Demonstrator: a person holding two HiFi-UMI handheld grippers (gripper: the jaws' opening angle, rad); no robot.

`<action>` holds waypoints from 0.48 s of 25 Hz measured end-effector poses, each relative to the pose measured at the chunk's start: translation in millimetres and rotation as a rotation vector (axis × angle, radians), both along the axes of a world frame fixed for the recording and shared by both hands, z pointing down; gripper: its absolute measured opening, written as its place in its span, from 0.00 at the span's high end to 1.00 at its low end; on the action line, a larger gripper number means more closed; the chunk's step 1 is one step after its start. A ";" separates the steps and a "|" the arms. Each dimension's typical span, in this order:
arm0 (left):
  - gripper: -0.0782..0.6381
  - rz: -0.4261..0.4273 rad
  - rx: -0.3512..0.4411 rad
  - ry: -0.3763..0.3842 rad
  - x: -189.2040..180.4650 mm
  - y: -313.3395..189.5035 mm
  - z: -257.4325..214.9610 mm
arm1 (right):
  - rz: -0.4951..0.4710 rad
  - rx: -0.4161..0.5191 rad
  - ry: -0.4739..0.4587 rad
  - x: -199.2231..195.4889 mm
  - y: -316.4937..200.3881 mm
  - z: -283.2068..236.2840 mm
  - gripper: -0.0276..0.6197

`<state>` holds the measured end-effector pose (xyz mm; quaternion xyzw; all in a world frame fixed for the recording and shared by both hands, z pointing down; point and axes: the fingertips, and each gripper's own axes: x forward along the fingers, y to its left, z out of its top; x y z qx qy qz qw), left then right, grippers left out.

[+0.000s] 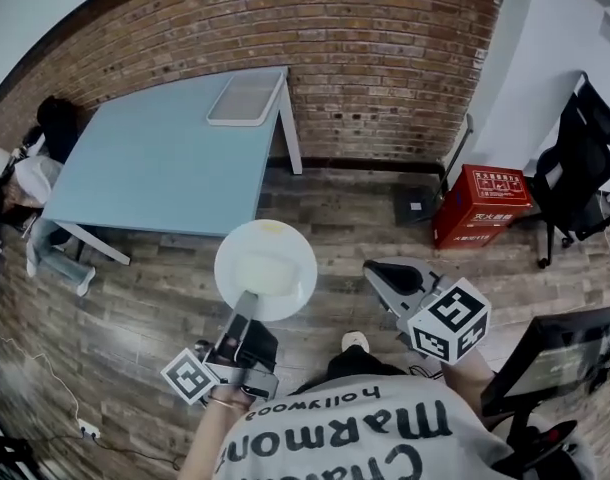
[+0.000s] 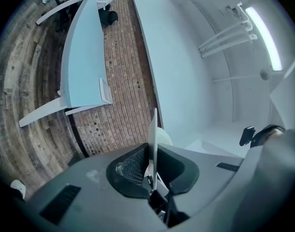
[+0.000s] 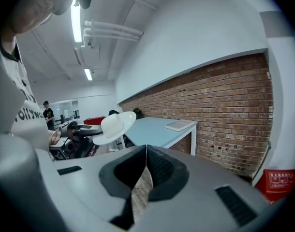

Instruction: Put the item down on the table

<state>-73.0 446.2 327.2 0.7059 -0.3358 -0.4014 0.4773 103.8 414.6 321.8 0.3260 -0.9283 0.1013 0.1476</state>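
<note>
The left gripper's (image 1: 247, 306) jaws are clamped on the near rim of the round white wide-rimmed dish (image 1: 266, 268). The dish is held roughly level over the wooden floor (image 1: 165, 298) and extends towards the pale-blue worktop's (image 1: 155, 168) near edge. The right gripper's (image 3: 145, 154) jaws are together with nothing between them.

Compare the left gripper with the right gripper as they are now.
The left gripper is shut on the brim of the white hat; the right gripper is shut on nothing, its jaws meeting at the tips. The left gripper is rolled on its side, so the brim shows edge-on between its jaws; the right gripper sits upright. Both are over the wooden floor, short of the blue table.
</note>
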 end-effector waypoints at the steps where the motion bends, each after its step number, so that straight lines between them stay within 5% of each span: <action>1: 0.85 -0.005 -0.001 -0.001 2.7 -11.5 0.5 | 0.001 0.000 0.002 5.1 -12.9 -1.4 0.94; 12: 0.85 -0.063 -0.010 -0.008 33.0 -117.0 9.7 | -0.046 -0.001 0.035 49.8 -122.0 2.6 0.94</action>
